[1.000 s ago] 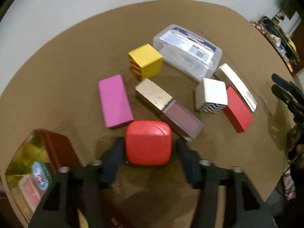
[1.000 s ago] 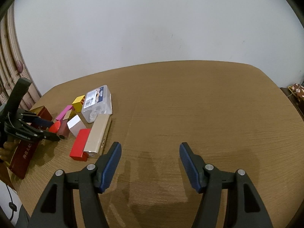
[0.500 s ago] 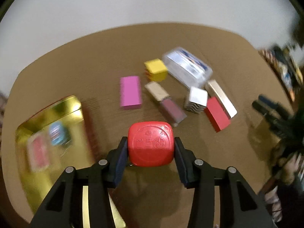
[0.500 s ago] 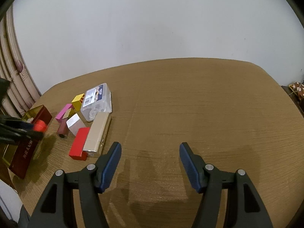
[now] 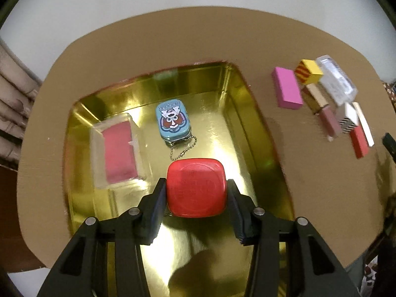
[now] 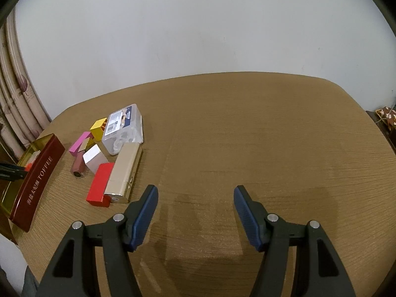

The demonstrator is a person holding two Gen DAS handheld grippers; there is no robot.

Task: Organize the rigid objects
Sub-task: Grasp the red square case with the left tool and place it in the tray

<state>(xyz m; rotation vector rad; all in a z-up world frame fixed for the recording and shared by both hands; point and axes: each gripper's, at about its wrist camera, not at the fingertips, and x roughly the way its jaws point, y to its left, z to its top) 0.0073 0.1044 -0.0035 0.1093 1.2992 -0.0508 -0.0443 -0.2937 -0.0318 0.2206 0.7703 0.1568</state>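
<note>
My left gripper [image 5: 196,189] is shut on a red rounded square box [image 5: 196,186] and holds it above the open gold tin [image 5: 235,94]. Inside the tin lie a blue cartoon tin with a chain [image 5: 173,120] and a clear case with a pink insert [image 5: 117,149]. My right gripper [image 6: 195,198] is open and empty over bare table. In the right wrist view the tin [image 6: 37,173] stands at the far left, its dark red side reading TOFFEE.
Right of the tin lie a pink block [image 5: 287,91], a yellow cube [image 5: 308,71], a clear plastic box [image 5: 336,81], a gold tube [image 5: 319,99], a striped white cube [image 5: 349,118], a red block [image 5: 358,141]. A gold power bank [image 6: 125,170] lies near my right gripper.
My left gripper closed on the red box, lifted it off the table and carried it left over the gold tin. The right gripper has stayed still.
</note>
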